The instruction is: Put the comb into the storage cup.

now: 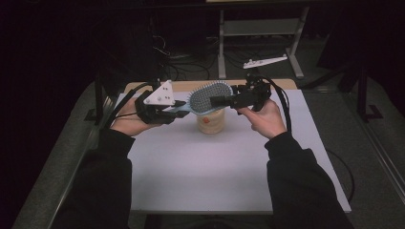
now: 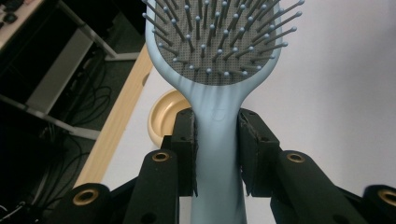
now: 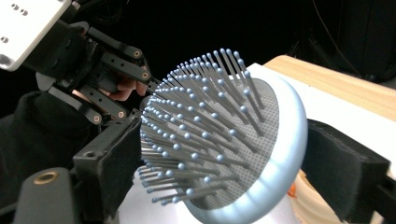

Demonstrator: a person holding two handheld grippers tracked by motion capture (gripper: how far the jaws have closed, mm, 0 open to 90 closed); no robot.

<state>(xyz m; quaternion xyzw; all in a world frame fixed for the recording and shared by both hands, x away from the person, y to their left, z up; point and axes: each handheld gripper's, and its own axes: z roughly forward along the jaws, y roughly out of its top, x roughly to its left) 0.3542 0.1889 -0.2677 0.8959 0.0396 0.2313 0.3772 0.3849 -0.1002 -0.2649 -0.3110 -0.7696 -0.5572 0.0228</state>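
A light blue hairbrush (image 1: 206, 95) with a grey bristle pad hangs level above a cream cup (image 1: 210, 123). My left gripper (image 1: 179, 110) is shut on its handle; in the left gripper view the pads clamp the hairbrush (image 2: 219, 46) neck on both sides of my left gripper (image 2: 217, 140). My right gripper (image 1: 213, 101) stands open astride the brush head. In the right gripper view one pad sits at the bristle tips of the hairbrush (image 3: 224, 140) and the other behind its back, around my right gripper (image 3: 226, 158). The left gripper (image 3: 140, 95) shows beyond.
The cream cup (image 2: 161, 114) stands upright near the far edge of the white table (image 1: 200, 171), with an orange mark on its side; its rim (image 3: 313, 200) lies just under the brush head. Beyond the wooden table edge (image 1: 191, 86) are cables and a metal stand.
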